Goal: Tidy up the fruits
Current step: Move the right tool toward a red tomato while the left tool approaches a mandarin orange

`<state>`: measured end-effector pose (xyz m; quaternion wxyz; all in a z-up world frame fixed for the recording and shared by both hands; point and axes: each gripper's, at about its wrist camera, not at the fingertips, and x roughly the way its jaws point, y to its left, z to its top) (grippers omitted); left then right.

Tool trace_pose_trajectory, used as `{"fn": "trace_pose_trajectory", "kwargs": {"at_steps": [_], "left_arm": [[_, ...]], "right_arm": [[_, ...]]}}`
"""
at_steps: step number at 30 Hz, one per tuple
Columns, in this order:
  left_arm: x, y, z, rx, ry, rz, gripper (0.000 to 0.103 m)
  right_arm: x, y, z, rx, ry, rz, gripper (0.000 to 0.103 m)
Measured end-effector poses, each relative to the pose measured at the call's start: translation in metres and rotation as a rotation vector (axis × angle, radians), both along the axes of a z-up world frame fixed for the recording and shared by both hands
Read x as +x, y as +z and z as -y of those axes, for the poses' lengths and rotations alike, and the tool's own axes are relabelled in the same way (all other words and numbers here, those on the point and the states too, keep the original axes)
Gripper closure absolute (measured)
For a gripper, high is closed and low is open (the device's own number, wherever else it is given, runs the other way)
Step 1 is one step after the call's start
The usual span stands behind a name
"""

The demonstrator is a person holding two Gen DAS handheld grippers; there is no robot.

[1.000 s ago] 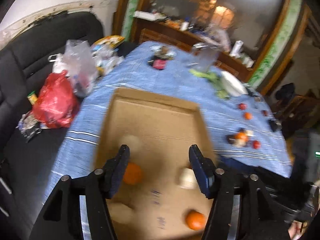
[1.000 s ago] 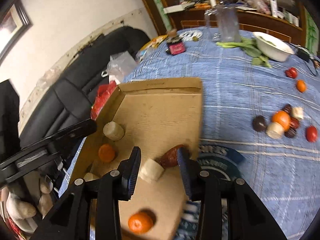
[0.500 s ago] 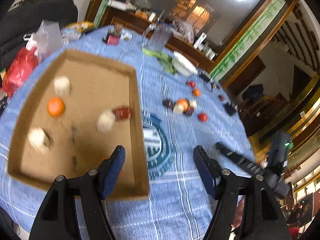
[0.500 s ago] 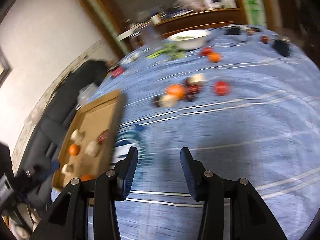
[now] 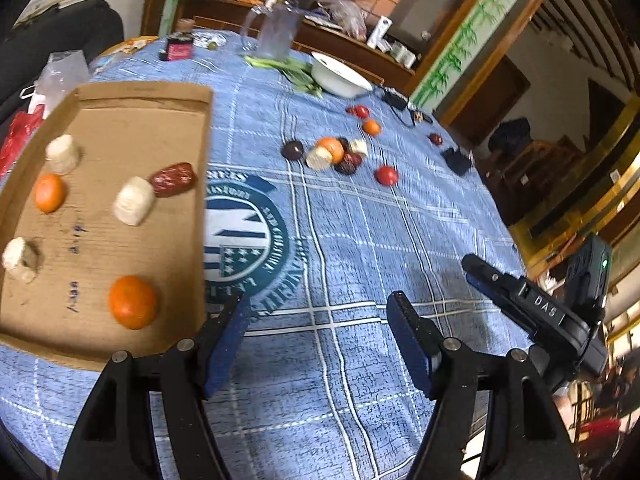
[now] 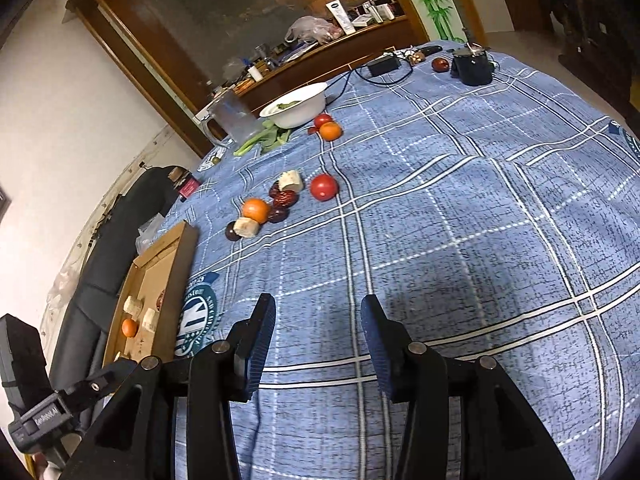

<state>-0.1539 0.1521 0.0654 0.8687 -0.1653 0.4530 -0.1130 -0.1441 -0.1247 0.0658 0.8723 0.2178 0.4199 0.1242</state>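
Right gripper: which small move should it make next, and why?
Probably forward toward the red tomato. The right gripper is open and empty over bare tablecloth, and loose fruit still lies outside the cardboard tray.

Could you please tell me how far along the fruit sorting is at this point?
Partly done. The cardboard tray already holds six pieces, among them two oranges and a red date. Nothing is in hand: the left gripper and right gripper are both open and empty. Left: the cluster on the tablecloth around an orange, plus a tomato.
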Motion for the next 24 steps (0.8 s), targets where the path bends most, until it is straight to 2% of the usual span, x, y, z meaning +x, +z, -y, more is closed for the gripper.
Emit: {"fn": "trace_pose_trajectory", "kwargs": {"at_steps": [6, 11, 15, 19, 24], "left_arm": [[0.018, -0.010, 0.010, 0.005, -0.019, -0.022, 0.033], [0.029, -0.018, 0.008, -0.021, -0.008, -0.032, 0.033], [0.033, -0.018, 0.006, -0.026, -0.010, -0.024, 0.033], [0.036, -0.016, -0.002, -0.024, -0.002, -0.015, 0.033], [0.040, -0.019, -0.011, -0.031, 0.016, -0.022, 0.033]], "right_arm": [[0.017, -0.011, 0.002, -0.029, 0.014, -0.027, 0.055], [0.047, -0.017, -0.013, -0.073, 0.081, -0.071, 0.055], [0.081, -0.016, -0.045, -0.137, 0.166, -0.080, 0.055], [0.123, -0.008, -0.085, -0.208, 0.226, -0.028, 0.055], [0.171, -0.005, -0.131, -0.248, 0.266, 0.004, 0.058]]}}
